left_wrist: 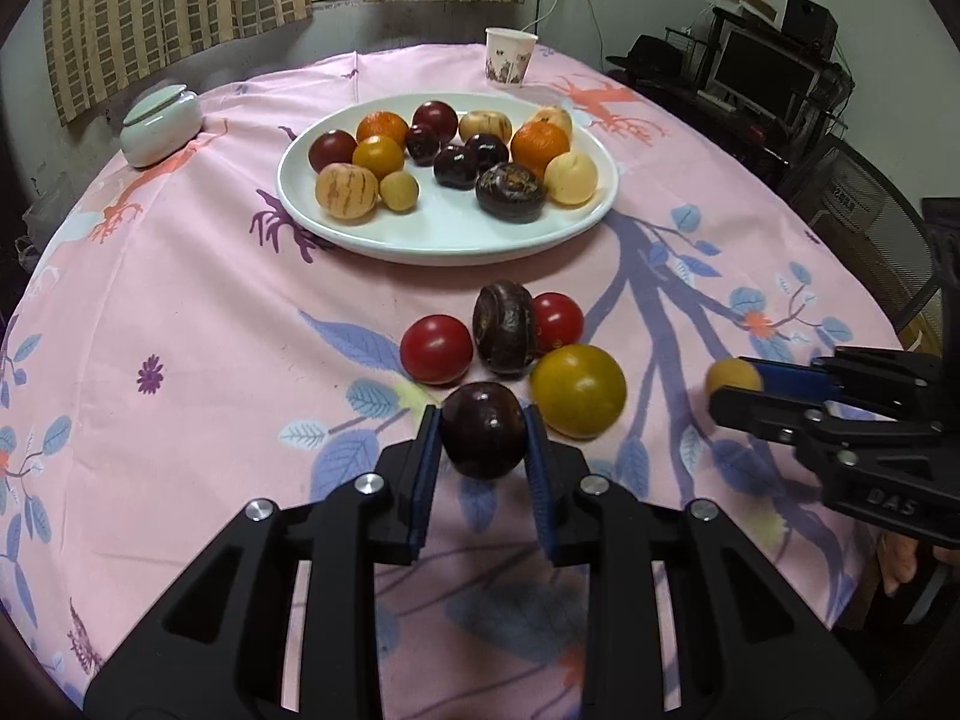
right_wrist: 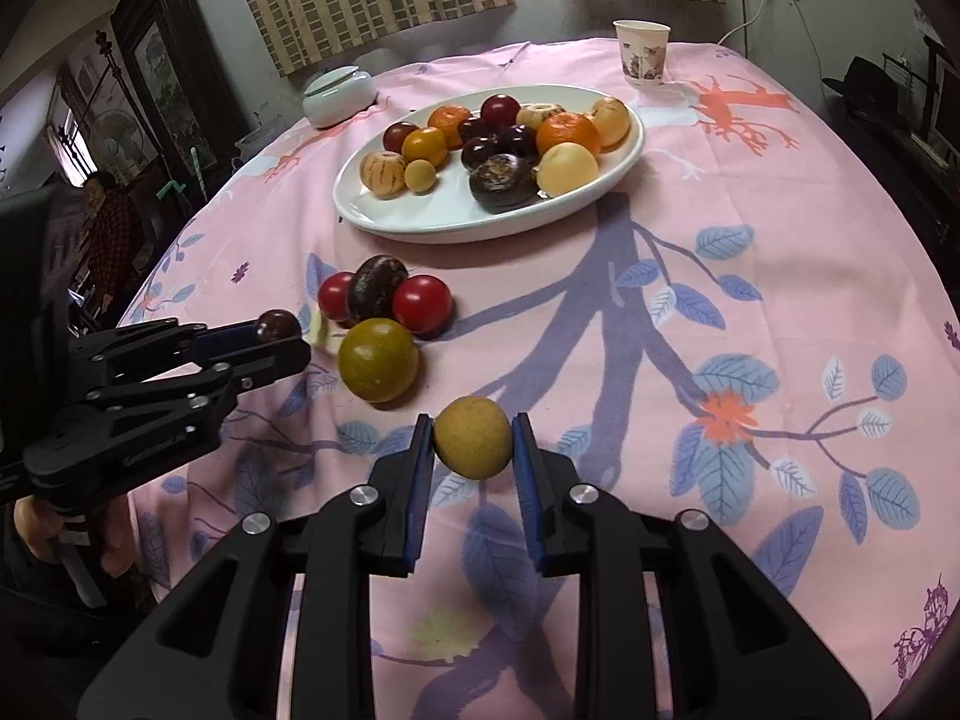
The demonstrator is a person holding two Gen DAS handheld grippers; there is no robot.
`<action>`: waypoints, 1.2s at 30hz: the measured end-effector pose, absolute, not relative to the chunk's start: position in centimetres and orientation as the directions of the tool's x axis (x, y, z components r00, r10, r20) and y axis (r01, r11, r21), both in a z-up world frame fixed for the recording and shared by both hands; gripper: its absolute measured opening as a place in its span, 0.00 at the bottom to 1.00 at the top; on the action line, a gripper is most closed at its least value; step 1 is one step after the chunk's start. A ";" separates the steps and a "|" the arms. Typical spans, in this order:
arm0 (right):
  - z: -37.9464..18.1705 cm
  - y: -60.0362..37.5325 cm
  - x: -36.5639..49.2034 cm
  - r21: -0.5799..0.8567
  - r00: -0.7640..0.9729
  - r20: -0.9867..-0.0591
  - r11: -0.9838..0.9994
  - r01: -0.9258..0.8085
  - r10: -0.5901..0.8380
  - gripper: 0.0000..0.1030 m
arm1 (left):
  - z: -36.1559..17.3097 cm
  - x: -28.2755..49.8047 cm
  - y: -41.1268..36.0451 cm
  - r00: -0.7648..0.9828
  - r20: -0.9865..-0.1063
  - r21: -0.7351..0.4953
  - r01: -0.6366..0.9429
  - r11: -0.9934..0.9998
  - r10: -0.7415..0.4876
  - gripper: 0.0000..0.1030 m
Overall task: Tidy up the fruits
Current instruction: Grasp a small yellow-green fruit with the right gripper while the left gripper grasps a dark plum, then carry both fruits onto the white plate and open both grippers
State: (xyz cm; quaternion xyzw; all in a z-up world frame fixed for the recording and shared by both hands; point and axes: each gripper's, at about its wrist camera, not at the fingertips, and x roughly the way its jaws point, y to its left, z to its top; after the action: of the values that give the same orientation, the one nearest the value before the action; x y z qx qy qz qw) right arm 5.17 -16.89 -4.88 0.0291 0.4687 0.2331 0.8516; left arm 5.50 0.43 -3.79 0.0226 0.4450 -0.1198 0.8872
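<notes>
Mostly done: the plate [left_wrist: 447, 240] already carries about a dozen fruits. Left claw [left_wrist: 483, 447] is clamped on a dark plum [left_wrist: 483, 438], right claw [right_wrist: 472, 444] on a small yellow fruit [right_wrist: 472, 437], both over the tabletop [right_wrist: 750, 228]. Four fruits remain loose near the plate: two tomatoes [left_wrist: 436, 348], a dark fruit, an olive one. Cup [left_wrist: 509, 56]: contents unseen.

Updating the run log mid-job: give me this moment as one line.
left gripper: shut on dark plum | right gripper: shut on yellow fruit | four fruits loose on cloth | plate: filled
</notes>
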 end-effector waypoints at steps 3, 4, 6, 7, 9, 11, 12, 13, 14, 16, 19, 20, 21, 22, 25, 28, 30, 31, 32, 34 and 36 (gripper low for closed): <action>-4.6 -16.2 5.0 0.255 0.453 -0.787 0.890 -0.379 0.419 0.26 | -3.2 4.5 0.8 0.586 -0.783 -0.078 0.238 0.968 -0.208 0.27; -4.4 -16.0 4.9 0.249 0.455 -0.787 0.890 -0.383 0.416 0.26 | -3.2 4.3 0.9 0.590 -0.780 -0.080 0.239 0.968 -0.210 0.27; -4.1 -15.6 4.7 0.240 0.459 -0.787 0.890 -0.387 0.412 0.26 | -3.1 4.0 1.2 0.592 -0.777 -0.084 0.241 0.967 -0.215 0.27; -4.0 -15.5 4.6 0.236 0.461 -0.788 0.891 -0.387 0.409 0.26 | -3.1 4.0 1.4 0.591 -0.776 -0.090 0.241 0.966 -0.219 0.27; -3.9 -15.3 4.5 0.230 0.462 -0.790 0.894 -0.385 0.403 0.26 | -3.1 4.0 1.7 0.590 -0.775 -0.101 0.239 0.966 -0.227 0.27; -3.9 -15.2 4.5 0.228 0.463 -0.791 0.895 -0.384 0.400 0.26 | -3.1 3.9 2.1 0.592 -0.772 -0.107 0.239 0.965 -0.232 0.27; -3.9 -15.2 4.5 0.226 0.465 -0.791 0.896 -0.382 0.398 0.26 | -3.0 3.9 2.2 0.593 -0.770 -0.108 0.239 0.965 -0.233 0.27; -3.8 -15.2 4.5 0.227 0.466 -0.790 0.896 -0.381 0.398 0.26 | -2.9 4.0 2.4 0.594 -0.769 -0.111 0.238 0.965 -0.235 0.27; -3.8 -15.2 4.5 0.227 0.467 -0.790 0.897 -0.380 0.398 0.26 | -2.8 4.0 2.6 0.595 -0.768 -0.114 0.235 0.965 -0.236 0.27; -3.7 -15.1 4.8 0.223 0.464 -0.792 0.896 -0.384 0.396 0.26 | -2.5 4.4 2.9 0.597 -0.769 -0.109 0.231 0.967 -0.229 0.27; -3.0 -14.8 5.8 0.220 0.452 -0.793 0.884 -0.413 0.408 0.26 | -1.5 5.6 3.3 0.604 -0.769 -0.080 0.234 0.969 -0.210 0.27; -2.6 -14.7 6.3 0.213 0.453 -0.792 0.880 -0.426 0.410 0.26 | -0.8 6.4 3.6 0.614 -0.763 -0.070 0.235 0.970 -0.204 0.27; -2.1 -14.5 6.8 0.200 0.457 -0.790 0.876 -0.439 0.409 0.26 | -0.1 7.2 3.9 0.621 -0.758 -0.066 0.232 0.971 -0.200 0.27; -1.5 -14.3 7.6 0.185 0.464 -0.787 0.873 -0.452 0.407 0.26 | 0.4 8.2 4.1 0.624 -0.756 -0.063 0.229 0.971 -0.196 0.27; -0.2 -13.7 10.5 0.165 0.477 -0.776 0.862 -0.479 0.414 0.26 | 1.9 12.6 4.2 0.620 -0.761 -0.055 0.232 0.971 -0.191 0.27; 0.1 -12.7 14.7 0.144 0.479 -0.782 0.864 -0.483 0.398 0.26 | 2.7 17.0 3.1 0.620 -0.763 -0.037 0.240 0.970 -0.183 0.27; -0.2 -12.1 17.4 0.110 0.500 -0.786 0.878 -0.465 0.363 0.25 | 2.7 19.6 1.8 0.613 -0.770 -0.021 0.254 0.967 -0.178 0.27; -0.4 -11.8 18.9 0.081 0.517 -0.787 0.887 -0.455 0.337 0.25 | 2.5 20.8 1.3 0.616 -0.769 -0.012 0.253 0.967 -0.171 0.27; -0.6 -11.6 19.9 0.065 0.526 -0.787 0.891 -0.449 0.323 0.25 | 2.1 21.9 0.9 0.612 -0.773 -0.009 0.251 0.968 -0.166 0.27; -1.4 -11.4 22.0 0.063 0.514 -0.799 0.893 -0.446 0.313 0.25 | 1.2 23.7 0.5 0.589 -0.790 -0.025 0.248 0.968 -0.171 0.27; -2.0 -11.4 23.1 0.077 0.497 -0.808 0.894 -0.442 0.316 0.25 | 0.3 25.2 0.6 0.566 -0.803 -0.051 0.244 0.969 -0.185 0.27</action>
State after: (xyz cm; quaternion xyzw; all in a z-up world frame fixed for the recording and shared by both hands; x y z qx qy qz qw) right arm 23.14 -11.40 -2.04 -0.0700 0.4508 0.2199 0.8623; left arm 25.21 0.55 0.27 0.0327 0.4498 -0.1210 0.8843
